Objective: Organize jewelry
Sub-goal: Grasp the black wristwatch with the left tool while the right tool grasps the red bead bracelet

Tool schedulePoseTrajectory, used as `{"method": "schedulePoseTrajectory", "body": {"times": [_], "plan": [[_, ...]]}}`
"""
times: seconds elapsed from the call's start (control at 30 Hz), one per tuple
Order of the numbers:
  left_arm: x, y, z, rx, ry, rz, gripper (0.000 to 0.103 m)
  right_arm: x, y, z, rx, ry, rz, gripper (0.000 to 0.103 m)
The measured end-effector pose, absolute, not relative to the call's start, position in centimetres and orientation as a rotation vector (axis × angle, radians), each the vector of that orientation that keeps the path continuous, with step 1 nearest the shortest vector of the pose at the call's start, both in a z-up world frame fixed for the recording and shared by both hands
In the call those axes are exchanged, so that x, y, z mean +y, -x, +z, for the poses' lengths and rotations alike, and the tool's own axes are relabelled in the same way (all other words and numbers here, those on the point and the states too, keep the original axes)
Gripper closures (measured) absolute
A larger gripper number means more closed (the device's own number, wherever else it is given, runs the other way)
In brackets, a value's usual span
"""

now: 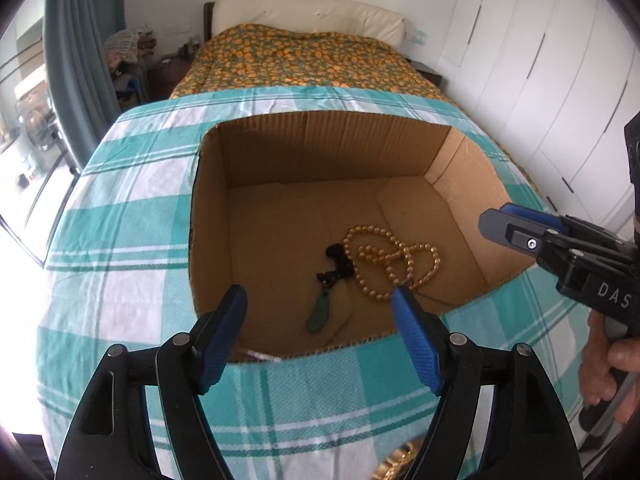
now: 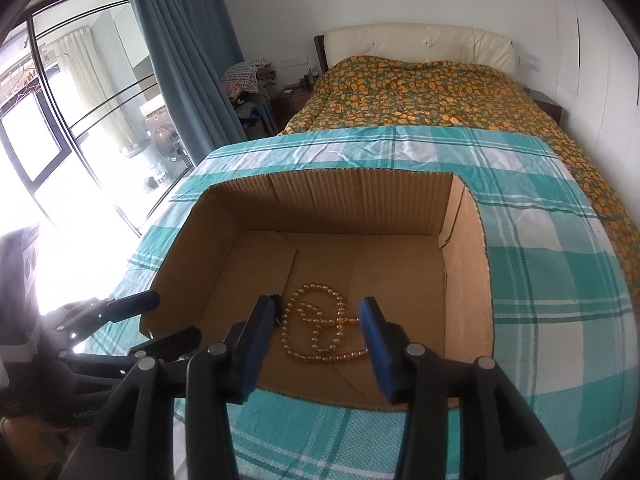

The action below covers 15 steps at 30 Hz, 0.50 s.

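Observation:
An open cardboard box [image 1: 328, 148] stands on a teal checked cloth [image 1: 120, 240]. Inside lie a gold bead necklace [image 1: 394, 260] and a black cord with a green pendant [image 1: 320, 314]. My left gripper [image 1: 320, 308] is open and empty over the box's near rim. My right gripper [image 2: 316, 320] is open and empty above the box's near edge; the necklace [image 2: 316, 326] shows between its fingers, inside the box [image 2: 360, 196]. The right gripper also shows in the left wrist view [image 1: 516, 224] at the box's right side. The left gripper shows at the left in the right wrist view [image 2: 156, 320].
A bed with an orange patterned quilt [image 2: 432, 88] lies behind the cloth. A blue curtain [image 2: 180, 40] and a glass door [image 2: 60, 100] are on the left, white wardrobes [image 1: 540, 60] on the right. Some gold jewelry [image 1: 400, 464] lies on the cloth at the left view's bottom edge.

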<state>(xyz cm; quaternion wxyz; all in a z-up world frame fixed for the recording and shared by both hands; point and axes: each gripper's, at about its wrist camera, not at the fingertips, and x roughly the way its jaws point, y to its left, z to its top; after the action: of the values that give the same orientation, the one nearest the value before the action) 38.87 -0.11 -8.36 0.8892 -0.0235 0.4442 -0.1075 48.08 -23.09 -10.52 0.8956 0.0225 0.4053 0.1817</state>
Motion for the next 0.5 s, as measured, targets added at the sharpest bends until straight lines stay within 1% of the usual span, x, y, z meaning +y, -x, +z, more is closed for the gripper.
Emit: {"method": "schedulePoseTrajectory", "body": {"times": [0.2, 0.5], "plan": [[1.4, -33.7, -8.9, 0.908, 0.055, -0.232, 0.025, -24.9, -41.5, -10.8, 0.777, -0.001, 0.367, 0.057], [2.8, -25.4, -9.8, 0.867, 0.071, -0.223, 0.023, -28.1, -31.4, -12.2, 0.733, 0.029, 0.318, 0.057]]}}
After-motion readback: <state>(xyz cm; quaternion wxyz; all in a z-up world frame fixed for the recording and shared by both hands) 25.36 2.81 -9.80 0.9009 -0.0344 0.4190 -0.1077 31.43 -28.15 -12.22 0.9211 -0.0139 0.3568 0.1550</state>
